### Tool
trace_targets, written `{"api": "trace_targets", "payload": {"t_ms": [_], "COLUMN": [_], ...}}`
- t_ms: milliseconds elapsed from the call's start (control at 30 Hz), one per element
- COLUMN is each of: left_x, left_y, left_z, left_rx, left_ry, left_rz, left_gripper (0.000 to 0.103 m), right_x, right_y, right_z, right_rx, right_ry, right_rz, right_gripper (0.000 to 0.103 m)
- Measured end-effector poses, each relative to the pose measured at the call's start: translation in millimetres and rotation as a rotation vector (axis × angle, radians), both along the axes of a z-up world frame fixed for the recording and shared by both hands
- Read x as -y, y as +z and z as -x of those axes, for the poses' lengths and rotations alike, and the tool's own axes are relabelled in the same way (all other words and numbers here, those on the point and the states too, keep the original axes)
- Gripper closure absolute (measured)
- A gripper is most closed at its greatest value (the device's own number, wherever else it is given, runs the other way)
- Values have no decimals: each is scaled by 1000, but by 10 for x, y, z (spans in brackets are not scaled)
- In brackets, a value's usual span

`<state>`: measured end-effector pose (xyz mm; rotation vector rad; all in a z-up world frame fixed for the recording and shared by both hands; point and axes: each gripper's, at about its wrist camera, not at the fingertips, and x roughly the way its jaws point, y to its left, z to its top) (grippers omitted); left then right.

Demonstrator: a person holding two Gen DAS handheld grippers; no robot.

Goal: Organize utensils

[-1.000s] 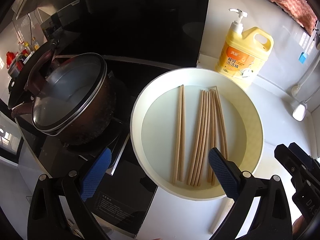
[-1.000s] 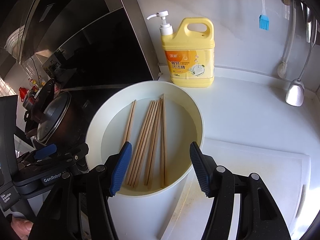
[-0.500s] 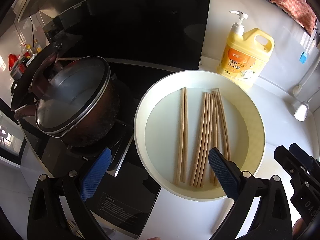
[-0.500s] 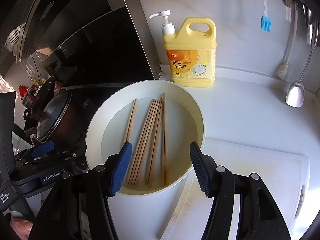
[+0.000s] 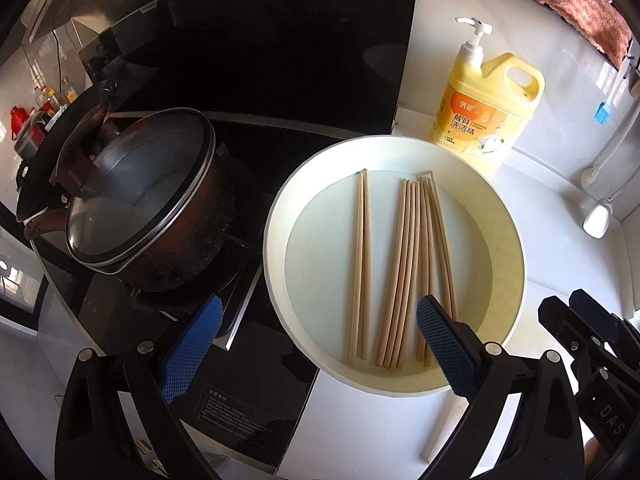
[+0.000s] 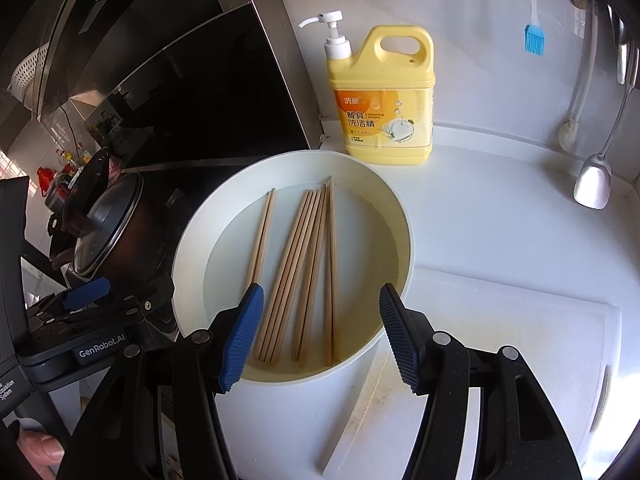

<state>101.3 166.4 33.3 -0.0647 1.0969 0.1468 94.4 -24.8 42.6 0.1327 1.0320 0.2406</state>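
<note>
The chopsticks lie lengthwise in the white bowl on the counter, a pair set apart to the left and a bundle beside it, just ahead of and below the right hand-held gripper, whose jaws stand wide and empty over the bowl's near rim. The left hand-held gripper hangs likewise wide and empty, its right pad over the bundle's near ends, its left pad over the stove. Beyond the bowl stands a yellow bottle; left of the left hand-held gripper sits a lidded pot.
</note>
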Motion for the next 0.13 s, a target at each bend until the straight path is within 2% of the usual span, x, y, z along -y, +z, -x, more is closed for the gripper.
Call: {"api": "trace_targets", "payload": {"t_ms": [133], "left_x": [-8], "left_y": [16], "left_z": [-15], "left_rx": [15], "left_ry": [8], "left_rz": [-9], "left_gripper": [7], "right_x": [33], "right_y": [43], "right_z": [-2], "right_rx": [30], "right_ry": [-10], "right_rz": [4], "right_gripper": [45]}}
